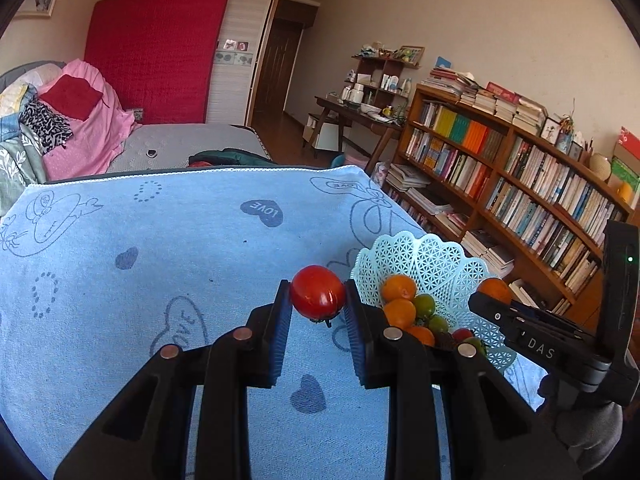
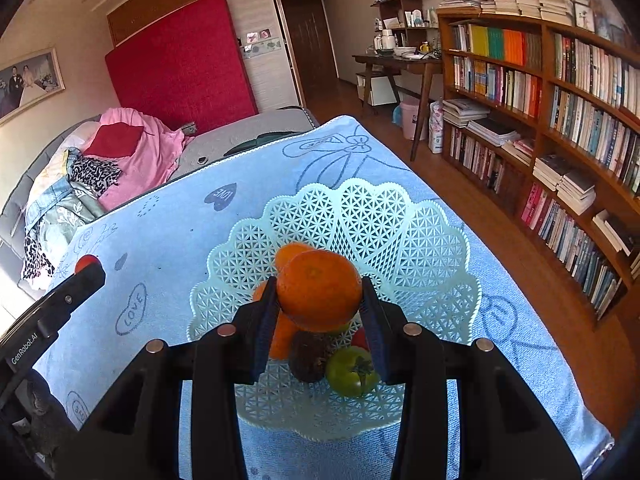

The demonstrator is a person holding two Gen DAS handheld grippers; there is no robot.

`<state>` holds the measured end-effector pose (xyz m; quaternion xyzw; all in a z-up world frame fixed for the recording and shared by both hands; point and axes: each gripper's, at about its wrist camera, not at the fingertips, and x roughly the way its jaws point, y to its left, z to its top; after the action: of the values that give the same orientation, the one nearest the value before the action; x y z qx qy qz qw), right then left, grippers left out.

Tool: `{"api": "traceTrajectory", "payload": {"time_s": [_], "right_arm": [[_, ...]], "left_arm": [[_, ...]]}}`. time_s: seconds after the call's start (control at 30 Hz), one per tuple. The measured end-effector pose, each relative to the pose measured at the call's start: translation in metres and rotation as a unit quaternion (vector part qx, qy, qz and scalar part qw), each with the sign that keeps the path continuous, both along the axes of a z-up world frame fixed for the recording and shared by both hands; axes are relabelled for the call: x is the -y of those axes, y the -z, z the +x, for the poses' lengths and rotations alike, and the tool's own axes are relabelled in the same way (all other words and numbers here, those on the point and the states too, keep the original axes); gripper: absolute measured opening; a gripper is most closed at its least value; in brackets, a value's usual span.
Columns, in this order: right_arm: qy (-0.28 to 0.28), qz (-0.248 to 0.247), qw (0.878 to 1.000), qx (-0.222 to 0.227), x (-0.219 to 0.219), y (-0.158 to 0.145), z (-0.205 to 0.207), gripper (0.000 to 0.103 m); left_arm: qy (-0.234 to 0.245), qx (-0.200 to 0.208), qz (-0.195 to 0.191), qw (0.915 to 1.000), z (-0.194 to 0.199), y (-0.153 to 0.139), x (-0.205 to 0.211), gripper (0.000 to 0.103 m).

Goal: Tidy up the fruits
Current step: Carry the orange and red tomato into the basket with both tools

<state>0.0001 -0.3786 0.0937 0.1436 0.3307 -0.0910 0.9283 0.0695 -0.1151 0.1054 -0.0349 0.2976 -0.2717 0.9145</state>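
In the left wrist view, our left hand-held gripper (image 1: pixel 318 300) is clamped on a red tomato (image 1: pixel 317 292) above the blue cloth (image 1: pixel 160 240); the basket (image 1: pixel 432 264) of fruit sits just to its right.

In the right wrist view, our right hand-held gripper (image 2: pixel 319 300) is clamped on an orange (image 2: pixel 319 290) over the basket (image 2: pixel 420 240), a green tomato (image 2: pixel 352 372) below it.

red tomato (image 1: pixel 317 292) pinched in the left jaws beside the lacy basket (image 2: pixel 360 216), orange (image 2: pixel 319 290) gripped over its fruit pile
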Motion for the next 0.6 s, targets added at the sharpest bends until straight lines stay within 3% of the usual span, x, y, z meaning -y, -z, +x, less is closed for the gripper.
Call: {"api": "traceTrajectory", "payload": {"time_s": [0.33, 0.6], "right_arm": [[0.015, 0.019, 0.999, 0.027, 0.023, -0.005, -0.027, 0.041], [0.021, 0.021, 0.999, 0.044, 0.036, -0.006, -0.041, 0.041]], "left_arm": [[0.052, 0.026, 0.003, 0.9983, -0.020, -0.004, 0.021, 0.027], [0.079, 0.030, 0.030, 0.9960, -0.031, -0.001, 0.052, 0.027]]}}
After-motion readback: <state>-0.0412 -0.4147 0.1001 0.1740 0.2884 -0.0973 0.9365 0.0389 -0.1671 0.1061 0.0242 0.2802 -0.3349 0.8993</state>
